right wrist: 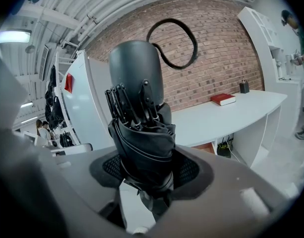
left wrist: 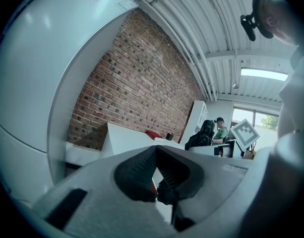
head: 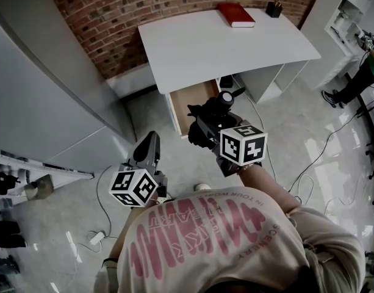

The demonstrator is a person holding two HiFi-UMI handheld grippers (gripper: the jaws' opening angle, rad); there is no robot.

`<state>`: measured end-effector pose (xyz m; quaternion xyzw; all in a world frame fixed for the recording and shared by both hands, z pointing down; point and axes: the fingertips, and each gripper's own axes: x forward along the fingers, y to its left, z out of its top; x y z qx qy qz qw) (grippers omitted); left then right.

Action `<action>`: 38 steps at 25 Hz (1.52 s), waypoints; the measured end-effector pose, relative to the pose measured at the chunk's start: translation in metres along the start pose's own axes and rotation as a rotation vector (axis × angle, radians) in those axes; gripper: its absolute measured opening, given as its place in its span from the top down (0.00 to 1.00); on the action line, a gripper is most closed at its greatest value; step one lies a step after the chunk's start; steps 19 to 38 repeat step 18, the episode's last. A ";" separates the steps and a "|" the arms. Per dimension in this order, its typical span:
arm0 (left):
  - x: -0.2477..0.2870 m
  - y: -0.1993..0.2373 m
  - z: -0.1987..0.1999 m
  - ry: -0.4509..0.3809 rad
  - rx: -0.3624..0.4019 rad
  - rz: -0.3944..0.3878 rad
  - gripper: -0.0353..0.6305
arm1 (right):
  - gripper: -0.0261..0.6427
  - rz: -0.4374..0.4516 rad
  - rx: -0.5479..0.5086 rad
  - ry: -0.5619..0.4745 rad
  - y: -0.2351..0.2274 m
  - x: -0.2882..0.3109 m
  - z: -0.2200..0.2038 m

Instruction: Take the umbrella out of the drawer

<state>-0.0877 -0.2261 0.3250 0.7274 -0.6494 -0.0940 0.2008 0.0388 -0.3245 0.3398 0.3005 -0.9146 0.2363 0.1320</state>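
A: While the right gripper (right wrist: pixel 147 171) clamps its mesh-textured pads on the folded black fabric umbrella (right wrist: pixel 142 128), where does it sit?

B: Upright between the jaws, thin ribs bunched, rounded handle and cord loop on top, clear of the open wooden drawer (head: pixel 188 105). Left gripper (left wrist: pixel 156 185): jaws closed together, empty.

Umbrella: a black folded fabric umbrella (right wrist: pixel 142 133) with a rounded black handle and a thin black wrist loop is showing its metal ribs just below the handle.
Umbrella state: it is staying furled, the canopy bunching in loose pleats.
Umbrella pose: its handle end is pointing away from the holder, the loop curling above it.
Umbrella place: it is sitting clamped between the jaws of the right gripper (right wrist: pixel 144 170), out of the drawer.
Drawer: a white-fronted wooden drawer (head: pixel 190 102) is standing pulled open under the white desk (head: pixel 235 47), the umbrella partly hiding its inside.
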 end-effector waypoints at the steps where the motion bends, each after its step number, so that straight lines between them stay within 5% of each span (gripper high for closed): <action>1: 0.000 -0.001 -0.001 -0.001 0.000 0.003 0.94 | 0.59 0.002 -0.001 0.004 -0.001 0.000 -0.001; 38: 0.006 -0.005 -0.016 -0.003 -0.012 0.023 0.94 | 0.59 0.005 -0.008 0.042 -0.018 0.000 -0.016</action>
